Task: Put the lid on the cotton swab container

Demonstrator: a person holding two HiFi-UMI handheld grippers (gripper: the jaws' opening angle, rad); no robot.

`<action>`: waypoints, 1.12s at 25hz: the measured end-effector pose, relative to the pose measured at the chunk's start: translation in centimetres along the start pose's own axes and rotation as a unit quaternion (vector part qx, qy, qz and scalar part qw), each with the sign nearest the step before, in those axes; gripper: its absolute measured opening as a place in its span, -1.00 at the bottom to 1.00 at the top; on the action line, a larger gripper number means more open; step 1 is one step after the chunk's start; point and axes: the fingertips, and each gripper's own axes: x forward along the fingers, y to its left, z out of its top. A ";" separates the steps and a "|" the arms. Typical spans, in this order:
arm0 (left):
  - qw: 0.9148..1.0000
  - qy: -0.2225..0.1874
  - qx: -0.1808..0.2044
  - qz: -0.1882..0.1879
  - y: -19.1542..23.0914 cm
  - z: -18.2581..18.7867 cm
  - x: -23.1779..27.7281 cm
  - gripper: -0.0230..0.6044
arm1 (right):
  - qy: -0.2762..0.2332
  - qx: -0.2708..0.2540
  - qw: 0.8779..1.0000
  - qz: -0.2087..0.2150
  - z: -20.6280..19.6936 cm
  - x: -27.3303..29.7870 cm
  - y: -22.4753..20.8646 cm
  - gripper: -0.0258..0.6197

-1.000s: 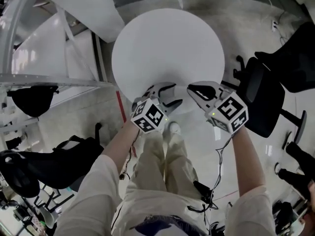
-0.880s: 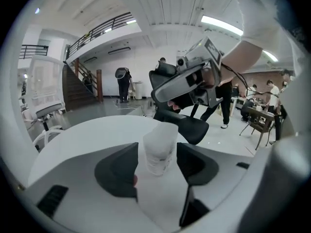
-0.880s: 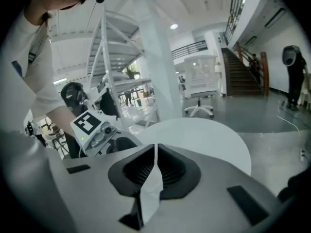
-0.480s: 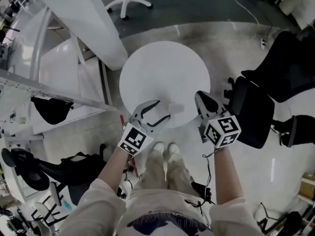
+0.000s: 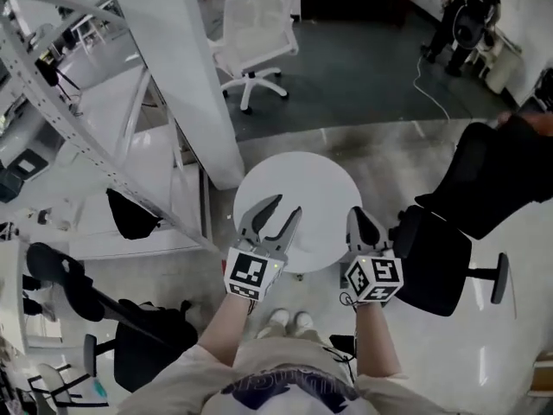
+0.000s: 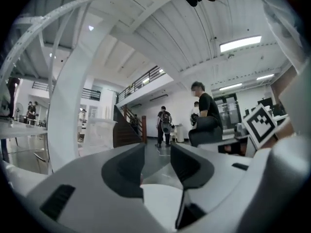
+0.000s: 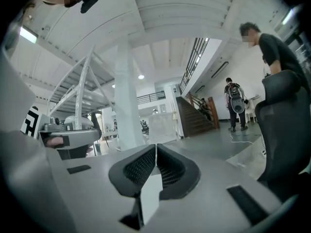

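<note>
Bench [image 5: 315, 175] at 12 o'clock below both tools; container, lid unseen. Your left tool [image 5: 288, 204] part-open, jaws just been closing, empty; right tool [image 5: 355, 214] closed, empty.

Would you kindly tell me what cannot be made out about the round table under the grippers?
Head view: the left gripper and right gripper cover the near edge of the round table; anything there is hidden.
Gripper views: both look level across the room; the tabletop is out of frame.
No container or lid shows anywhere.

Left gripper [image 5: 285, 207] just closing partway, empty, right gripper [image 5: 357, 216] closed, over white table [image 5: 313, 178]
</note>
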 end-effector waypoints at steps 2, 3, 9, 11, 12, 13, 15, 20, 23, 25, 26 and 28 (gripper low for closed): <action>1.000 -0.024 0.001 0.013 -0.3 2.4 -0.1 -0.44 | -0.015 -0.004 1.000 0.008 1.3 -0.6 0.6 -0.86; 0.999 -0.032 0.006 0.017 -0.5 3.3 -0.2 -0.47 | -0.019 -0.012 1.000 0.015 1.8 -0.9 1.1 -0.86; 0.996 -0.051 0.020 0.064 -0.3 5.7 -0.7 -0.80 | -0.037 -0.068 0.997 0.032 3.7 -1.6 3.0 -0.87; 0.996 -0.042 0.018 0.076 -0.1 5.5 -0.7 -0.90 | -0.038 -0.078 0.996 0.032 4.0 -1.6 3.5 -0.87; 0.996 -0.040 0.018 0.081 -0.1 5.5 -0.7 -0.93 | -0.037 -0.082 0.995 0.032 4.1 -1.7 3.6 -0.87; 0.996 -0.040 0.017 0.083 -0.1 5.5 -0.7 -0.93 | -0.037 -0.086 0.995 0.032 4.1 -1.8 3.8 -0.87; 0.995 -0.044 0.017 0.089 -0.3 5.5 -0.8 -0.93 | -0.040 -0.089 0.995 0.031 4.1 -2.0 4.1 -0.88; 0.992 -0.064 0.027 0.100 -0.8 6.6 -0.8 -0.93 | -0.067 -0.126 0.990 0.008 5.6 -2.2 4.7 -0.89; 0.992 -0.082 0.027 0.096 -1.2 7.3 -0.7 -0.93 | -0.086 -0.148 0.985 0.001 6.9 -2.0 5.3 -0.89; 0.992 -0.083 0.029 0.093 -1.3 7.3 -0.6 -0.93 | -0.092 -0.154 0.984 0.001 7.4 -1.9 5.6 -0.89; 0.992 -0.081 0.031 0.092 -1.2 7.1 -0.6 -0.94 | -0.094 -0.154 0.983 -0.001 7.5 -1.8 5.6 -0.89; 0.992 -0.077 0.031 0.092 -1.2 6.9 -0.7 -0.93 | -0.097 -0.153 0.983 -0.004 7.7 -1.8 5.7 -0.89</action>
